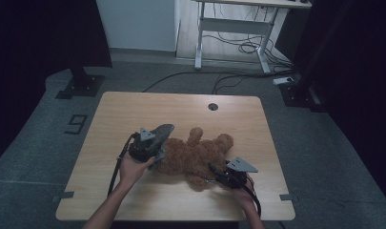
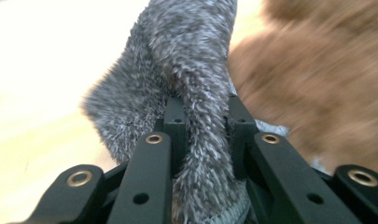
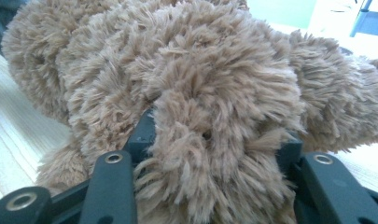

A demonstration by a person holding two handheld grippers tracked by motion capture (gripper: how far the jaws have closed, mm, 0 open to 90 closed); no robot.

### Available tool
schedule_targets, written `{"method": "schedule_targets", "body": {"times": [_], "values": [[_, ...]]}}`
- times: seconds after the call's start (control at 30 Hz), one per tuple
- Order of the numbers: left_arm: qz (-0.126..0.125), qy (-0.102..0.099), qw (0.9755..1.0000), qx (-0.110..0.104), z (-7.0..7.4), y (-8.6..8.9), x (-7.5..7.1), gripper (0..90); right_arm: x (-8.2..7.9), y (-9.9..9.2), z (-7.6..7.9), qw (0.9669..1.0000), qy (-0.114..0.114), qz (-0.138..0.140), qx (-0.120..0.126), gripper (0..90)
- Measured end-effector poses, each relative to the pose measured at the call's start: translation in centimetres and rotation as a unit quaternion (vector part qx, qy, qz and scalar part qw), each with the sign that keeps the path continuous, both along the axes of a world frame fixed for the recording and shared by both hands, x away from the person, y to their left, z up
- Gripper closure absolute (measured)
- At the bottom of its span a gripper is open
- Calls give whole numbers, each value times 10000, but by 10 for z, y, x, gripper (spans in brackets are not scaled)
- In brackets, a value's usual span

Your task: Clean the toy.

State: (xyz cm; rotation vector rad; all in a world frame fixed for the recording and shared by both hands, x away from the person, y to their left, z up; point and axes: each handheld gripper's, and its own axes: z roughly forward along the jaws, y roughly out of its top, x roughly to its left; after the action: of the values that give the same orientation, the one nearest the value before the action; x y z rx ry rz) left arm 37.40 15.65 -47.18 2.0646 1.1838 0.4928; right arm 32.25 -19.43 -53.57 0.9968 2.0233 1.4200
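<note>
A brown teddy bear (image 1: 198, 155) lies on the wooden table (image 1: 133, 109), near its middle. My left gripper (image 1: 150, 143) is at the bear's left side, shut on a grey fuzzy piece of cloth (image 2: 186, 84) that stands up between its jaws, with the bear's brown fur (image 2: 317, 79) just to the right. My right gripper (image 1: 219, 175) sits at the bear's lower right, shut on a tuft of the bear (image 3: 214, 140), likely a limb; its jaws are buried in fur. The grey cloth (image 1: 161, 130) reaches up past the left gripper in the high view.
A round cable hole (image 1: 213, 106) lies near the table's far edge. Beyond the table stand a white desk frame (image 1: 228, 28) with cables on the floor and dark stand bases (image 1: 78, 86) at left and right. Bare wood surrounds the bear.
</note>
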Motion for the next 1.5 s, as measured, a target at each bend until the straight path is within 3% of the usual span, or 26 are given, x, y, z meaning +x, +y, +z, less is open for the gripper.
{"method": "schedule_targets", "body": {"times": [0.1, 0.2, 0.37, 0.43, 0.5, 0.57, 0.73, 0.8, 0.9, 1.07, 1.23, 1.4, 1.5], "values": [[38, 231, 9995, -224, -10, 14, 1, 754, 0, -1, -1, 10000, 7, 12, 44, 499], [4, -13, 9993, -370, 3, 11, -2, 753, 1, -1, -1, 10000, 13, 6, 57, 499], [-351, -519, 9970, -449, 46, -20, -3, 751, 0, -1, -1, 10000, 6, 1, 58, 499], [-481, -582, 9963, -406, 56, -39, -1, 750, 0, -1, -1, 10000, -10, 6, 44, 499], [-595, -518, 9962, -370, 59, -56, 4, 748, 0, -1, 0, 10000, -6, 14, 26, 499], [-652, -374, 9965, -380, 55, -69, 9, 740, 0, -1, -1, 10000, -18, 18, 28, 499], [-784, 158, 9963, -331, 23, -90, 19, 753, 0, -2, -1, 10000, -21, 56, 47, 496], [-777, 48, 9959, -457, 11, -88, 15, 761, -1, -1, -1, 10000, -16, 70, 30, 488], [-793, -40, 9950, -612, 7, -83, 7, 769, -2, -1, 0, 9999, 20, 77, 100, 440], [-905, -242, 9940, -568, 2, -79, -10, 778, -6, -5, 8, 9996, 227, 160, 106, 294], [-919, -485, 9927, -607, -2, -76, -25, 778, -10, -13, 19, 9984, 359, 304, 309, 246], [-950, -573, 9913, -708, -5, -74, -34, 779, -5, -14, 37, 9976, 363, 335, 482, 223], [-992, -605, 9903, -755, -6, -72, -42, 780, 3, -7, 42, 9974, 521, 337, 376, 201]]}}
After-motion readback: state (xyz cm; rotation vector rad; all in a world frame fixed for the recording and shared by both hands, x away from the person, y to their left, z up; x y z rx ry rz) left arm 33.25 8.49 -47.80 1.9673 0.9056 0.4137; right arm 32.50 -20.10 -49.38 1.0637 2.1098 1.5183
